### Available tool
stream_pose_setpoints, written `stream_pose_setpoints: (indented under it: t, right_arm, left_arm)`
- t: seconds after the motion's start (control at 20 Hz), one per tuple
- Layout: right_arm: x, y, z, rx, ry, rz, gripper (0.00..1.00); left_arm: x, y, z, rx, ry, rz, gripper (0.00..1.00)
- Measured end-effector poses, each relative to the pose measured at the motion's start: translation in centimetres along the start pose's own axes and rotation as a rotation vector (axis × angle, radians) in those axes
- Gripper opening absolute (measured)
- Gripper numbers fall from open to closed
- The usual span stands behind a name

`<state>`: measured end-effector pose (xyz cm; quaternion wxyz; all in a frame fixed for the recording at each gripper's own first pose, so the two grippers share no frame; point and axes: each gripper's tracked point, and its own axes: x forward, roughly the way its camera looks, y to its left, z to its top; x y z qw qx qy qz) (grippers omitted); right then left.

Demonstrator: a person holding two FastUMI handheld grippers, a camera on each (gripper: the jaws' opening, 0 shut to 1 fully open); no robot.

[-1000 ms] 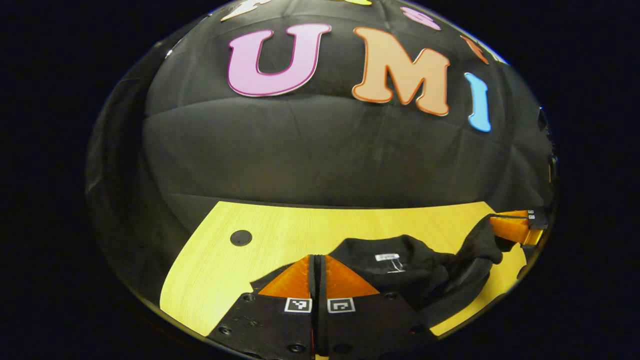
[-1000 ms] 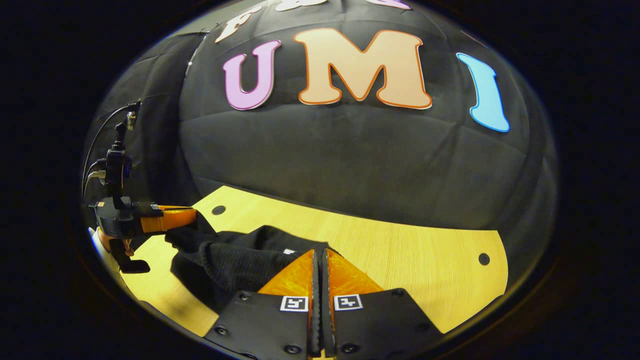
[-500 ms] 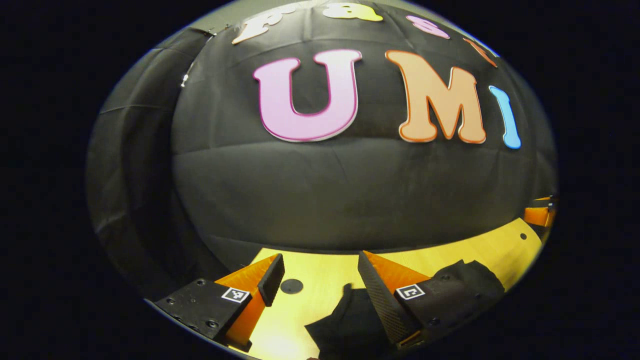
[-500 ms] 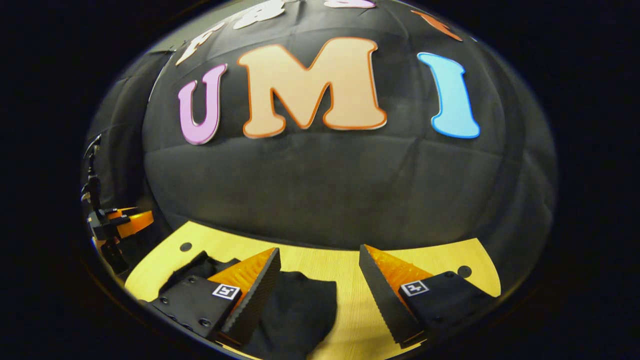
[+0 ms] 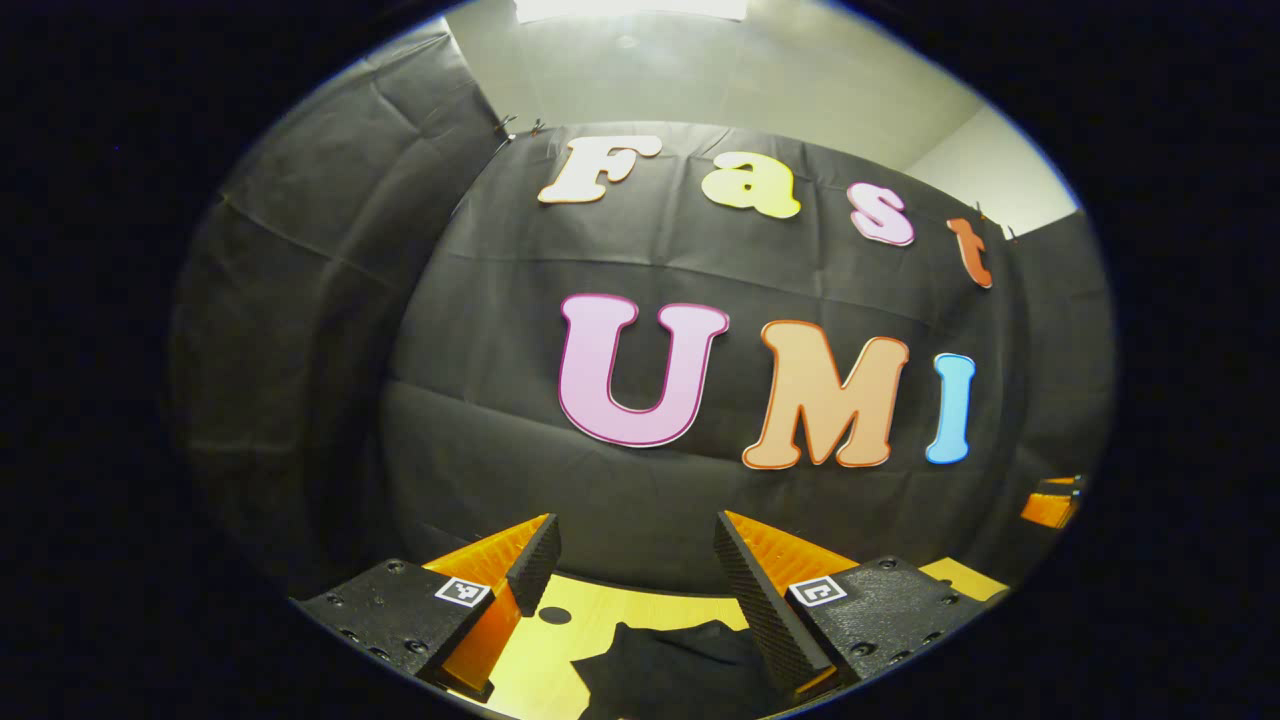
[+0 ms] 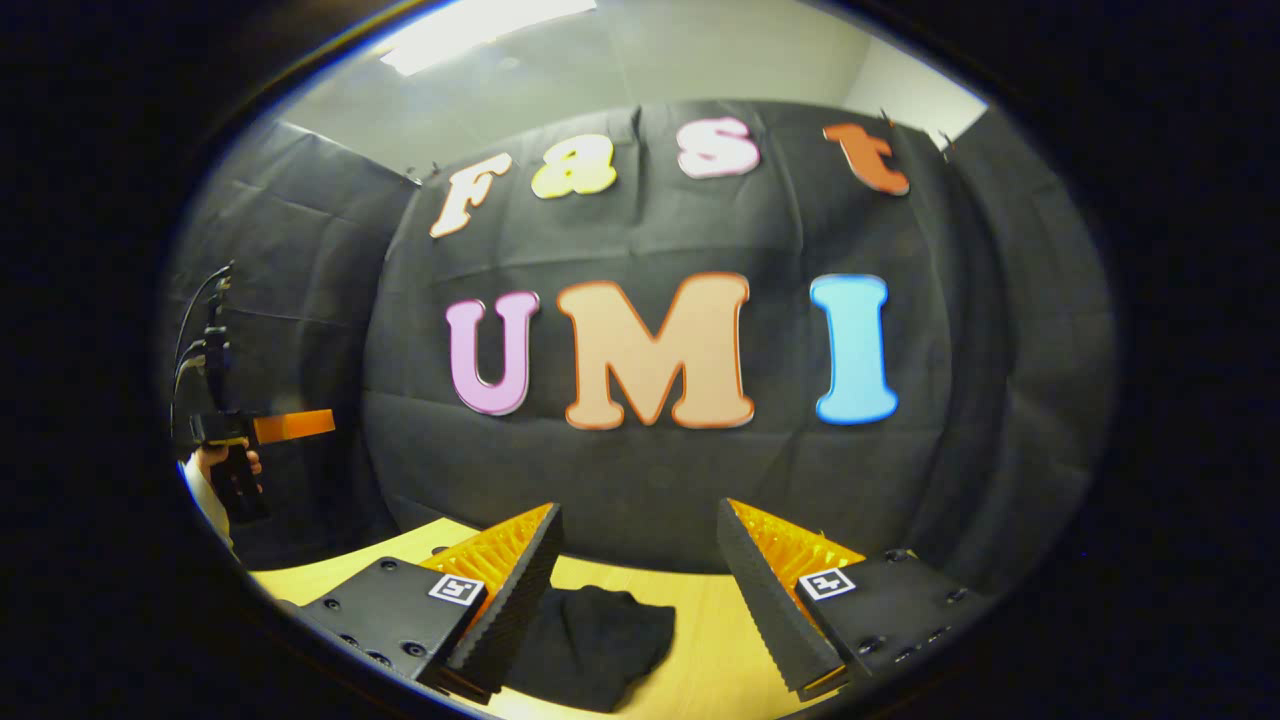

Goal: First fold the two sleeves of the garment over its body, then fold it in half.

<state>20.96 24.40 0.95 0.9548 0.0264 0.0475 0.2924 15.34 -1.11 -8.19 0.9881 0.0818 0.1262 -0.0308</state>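
Note:
The black garment (image 5: pixel 670 655) lies on the yellow wooden table (image 5: pixel 530 670), low in the left gripper view beneath my left gripper (image 5: pixel 638 570), which is open and raised above it with nothing between its fingers. In the right gripper view the same garment (image 6: pixel 590 645) rests on the table (image 6: pixel 700 620) below my right gripper (image 6: pixel 640 560), also open and lifted clear. Far left in that view a hand holds the left gripper (image 6: pixel 290 427). An orange part of the right gripper (image 5: pixel 1050 505) peeks in at the right edge of the left gripper view.
A round dark hole (image 5: pixel 555 615) sits in the tabletop near the garment's left side. The black cloth wall rises just behind the table's far edge, with a pale ceiling above it.
Both grippers went from shut on the garment to open, let the cloth drop onto the table, then rose and tilted up, so the table sank low in both views.

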Motion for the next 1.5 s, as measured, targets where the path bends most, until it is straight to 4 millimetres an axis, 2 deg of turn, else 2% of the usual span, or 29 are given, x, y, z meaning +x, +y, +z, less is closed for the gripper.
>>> stream_pose_setpoints:
  t: [0.1, 0.15, 0.25, 0.3, 0.45, 0.65, 0.75, 0.85, 0.95, 1.0, 1.1, 1.2, 1.3, 1.35, 1.4, 1.5]
  right_arm:
    - [-4.7, 0.2, -0.4, 0.015, -0.015, -0.003, 0.96]
    - [-7.7, -0.1, -1.2, 0.019, 0.009, 0.001, 0.98]
    - [-11.4, -1.0, -3.7, 0.017, 0.077, -0.042, 0.98]
    - [-13.1, -1.2, -4.7, 0.027, 0.101, -0.063, 0.98]
    - [-16.2, 0.6, -7.1, 0.046, 0.137, -0.019, 0.98]
    - [-18.2, 3.3, -10.3, 0.118, 0.229, 0.094, 0.98]
    - [-19.0, 3.6, -10.5, 0.122, 0.234, 0.135, 0.98]
    - [-19.3, 3.6, -10.1, 0.106, 0.207, 0.155, 0.98]
    - [-20.2, 3.2, -10.2, 0.083, 0.211, 0.133, 0.94]
    - [-20.8, 2.8, -10.1, 0.07, 0.202, 0.107, 0.98]
    - [-21.8, 3.2, -10.1, 0.077, 0.192, 0.067, 0.98]
    - [-22.5, 4.9, -10.2, 0.123, 0.196, 0.053, 0.97]
    - [-22.9, 6.8, -9.5, 0.17, 0.208, 0.04, 0.97]
    - [-23.2, 8.0, -8.9, 0.186, 0.204, 0.039, 0.94]
    - [-23.3, 9.1, -8.2, 0.191, 0.187, 0.045, 0.98]
    - [-23.3, 10.1, -7.6, 0.191, 0.172, 0.02, 0.97]
  left_arm:
    - [-3.6, -0.3, 1.0, 0.009, -0.015, 0.005, 0.92]
    - [-5.4, -0.6, 1.6, 0.009, -0.031, 0.013, 0.92]
    - [-9.1, -0.7, 1.4, 0.026, -0.059, 0.045, 0.92]
    - [-10.9, -0.9, 0.6, 0.048, -0.055, 0.058, 0.92]
    - [-15.2, -1.6, -3.5, 0.097, 0.033, 0.096, 0.92]
    - [-19.5, -2.1, -9.9, 0.039, 0.188, 0.181, 0.92]
    - [-20.5, -2.7, -11.0, 0.011, 0.22, 0.195, 0.93]
    - [-20.8, -1.6, -11.5, 0.073, 0.244, 0.233, 0.93]
    - [-20.2, -0.7, -11.9, 0.11, 0.286, 0.247, 0.93]
    - [-19.8, -1.0, -11.8, 0.104, 0.291, 0.234, 0.93]
    - [-18.7, -2.2, -11.2, 0.074, 0.273, 0.185, 0.94]
    - [-18.2, -3.4, -11.8, 0.074, 0.27, 0.112, 0.93]
    - [-18.4, -3.0, -12.9, 0.119, 0.311, 0.063, 0.93]
    - [-18.8, -3.0, -12.9, 0.137, 0.323, 0.034, 0.94]
    - [-19.2, -2.9, -12.2, 0.153, 0.323, 0.007, 0.93]
    - [-19.4, -2.7, -11.5, 0.188, 0.318, -0.048, 0.93]
